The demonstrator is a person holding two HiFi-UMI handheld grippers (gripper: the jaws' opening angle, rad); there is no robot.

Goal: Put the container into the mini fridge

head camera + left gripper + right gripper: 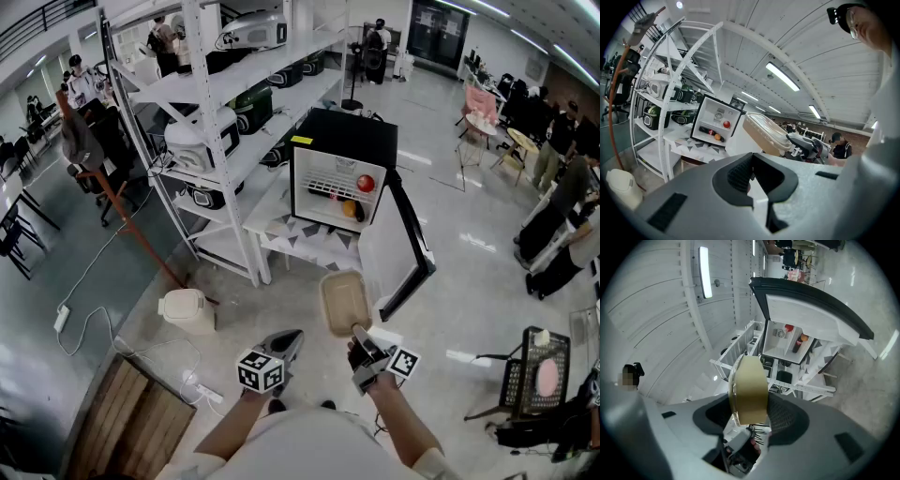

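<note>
1. The fridge (342, 164) stands with its door (410, 246) open on a low patterned table (300, 246), beside a white rack (216, 103), on a pale glossy floor (469, 272).
2. The right gripper (361, 339) clamps the edge of the tan container (344, 302), which is in the air short of the fridge.
3. The left gripper (291, 339) has its jaws together, empty.

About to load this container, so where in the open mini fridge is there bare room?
Inside the black mini fridge, the upper white wire shelf is bare left of the red ball. Below is crowded: a dark bottle and a round orange fruit.
</note>
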